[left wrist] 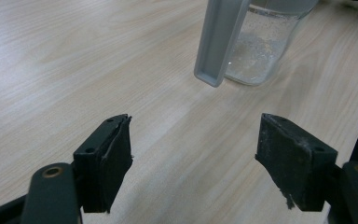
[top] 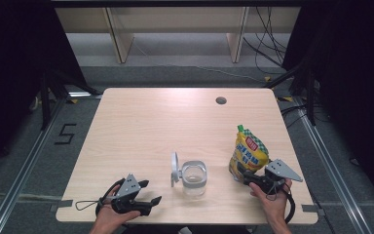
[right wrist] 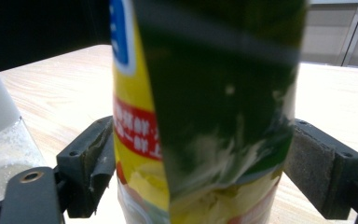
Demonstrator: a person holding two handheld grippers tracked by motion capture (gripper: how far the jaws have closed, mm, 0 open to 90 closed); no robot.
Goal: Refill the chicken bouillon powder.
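A yellow and green spouted pouch (top: 248, 153) stands upright on the table's right side. My right gripper (top: 241, 173) reaches around its lower part from the near side. In the right gripper view the pouch (right wrist: 205, 116) sits between the wide-spread jaws, with the pads (right wrist: 98, 163) right at its edges and not squeezing it. A clear jar (top: 194, 176) with its grey lid (top: 175, 168) swung up on the left stands at front centre. My left gripper (top: 152, 191) rests open near the front left edge, empty, and points at the jar (left wrist: 261, 46) and lid (left wrist: 219, 42).
The light wooden table (top: 151, 122) has a round cable hole (top: 220, 100) at the back right. The jar (right wrist: 0, 140) is close to the left of the right gripper's jaws. Dark floor, metal rails and cables surround the table.
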